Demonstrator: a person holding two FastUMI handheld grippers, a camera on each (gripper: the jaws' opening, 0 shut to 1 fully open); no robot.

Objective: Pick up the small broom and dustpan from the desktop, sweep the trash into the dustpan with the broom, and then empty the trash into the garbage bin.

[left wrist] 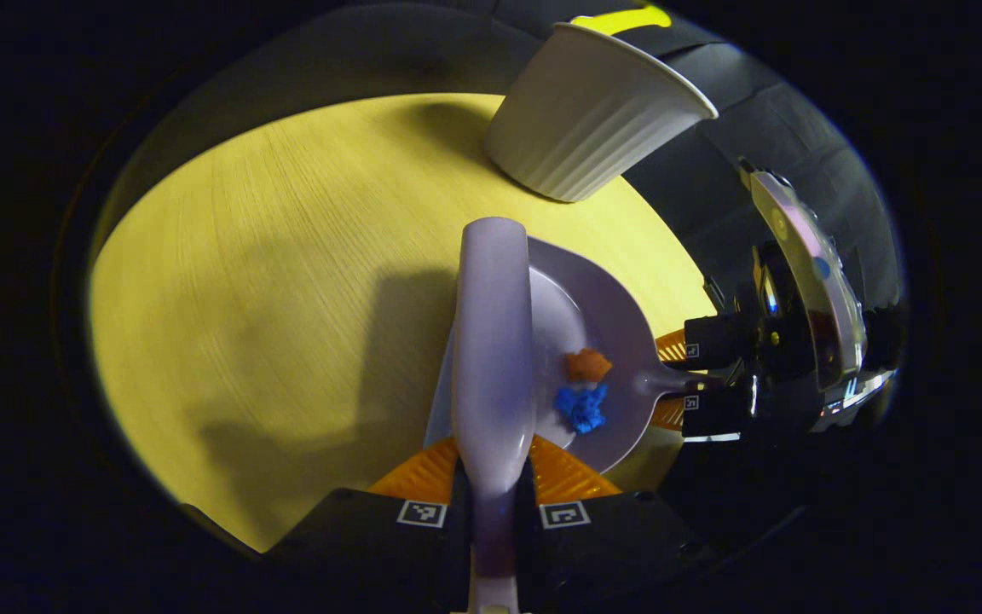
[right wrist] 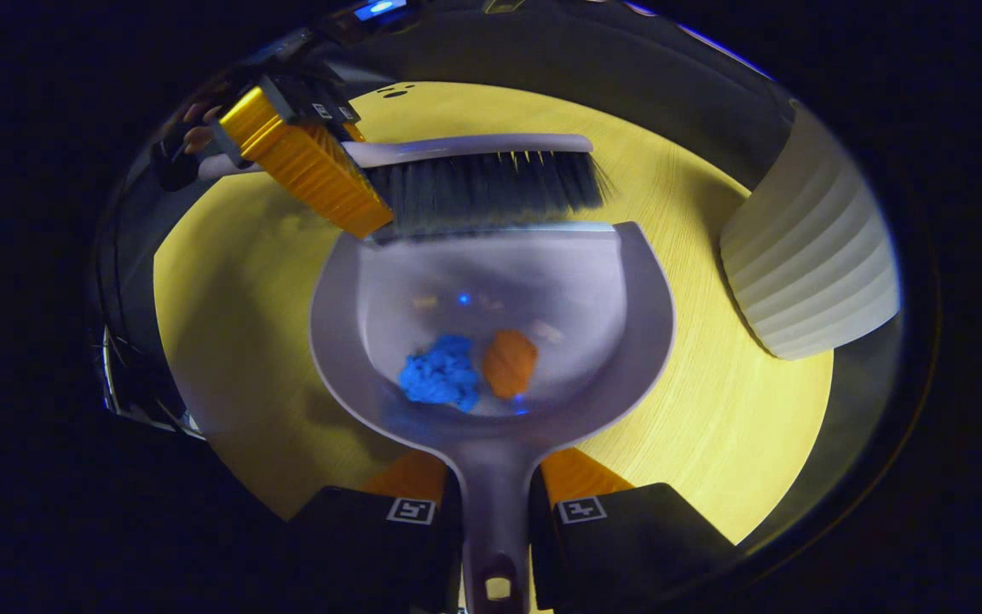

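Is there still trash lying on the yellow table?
No, the blue scrap and orange scrap both sit inside the dustpan, not on the table.

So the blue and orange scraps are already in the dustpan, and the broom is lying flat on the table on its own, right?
Not quite. The blue scrap and orange scrap do lie in the dustpan, but the broom is not lying loose: the left gripper has its jaws closed on the handle, as the left gripper view shows, bristles at the dustpan's front edge.

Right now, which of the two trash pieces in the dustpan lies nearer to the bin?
The orange piece. In the right gripper view it lies on the side of the bin; the blue piece lies on the far side.
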